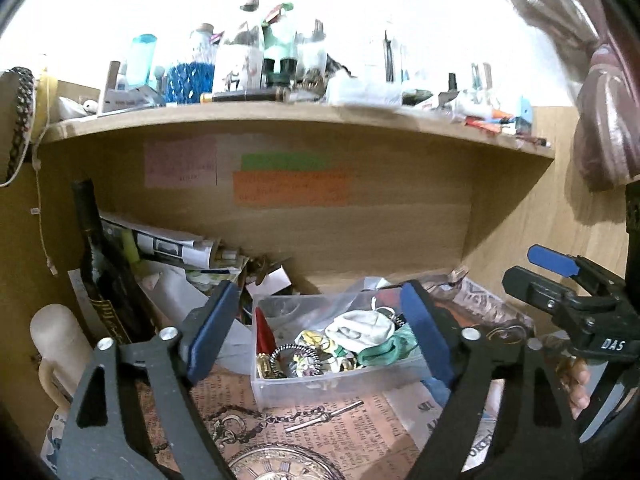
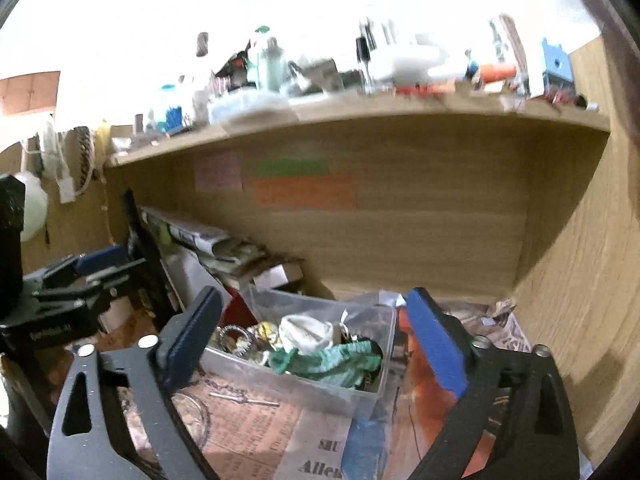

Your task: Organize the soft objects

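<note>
A clear plastic box [image 1: 320, 390] [image 2: 360, 394] stands on the desk under a wooden shelf. It holds a white cloth pouch [image 1: 358, 330] [image 2: 306, 334], a green fabric piece [image 1: 386, 348] [image 2: 332, 362], a chain and small trinkets. My left gripper [image 1: 320, 336] is open, its fingers either side of the box, above it. My right gripper [image 2: 316, 340] is open and empty, also framing the box. The right gripper shows at the right edge of the left wrist view [image 1: 560, 276]; the left gripper shows at the left of the right wrist view [image 2: 84, 276].
The upper shelf [image 1: 280, 116] is crowded with bottles and small items. Papers and a dark bottle [image 1: 100, 264] lean at the back left. A white mug [image 1: 56, 344] stands at the left. A pocket watch with chain [image 1: 272, 440] lies on printed paper in front.
</note>
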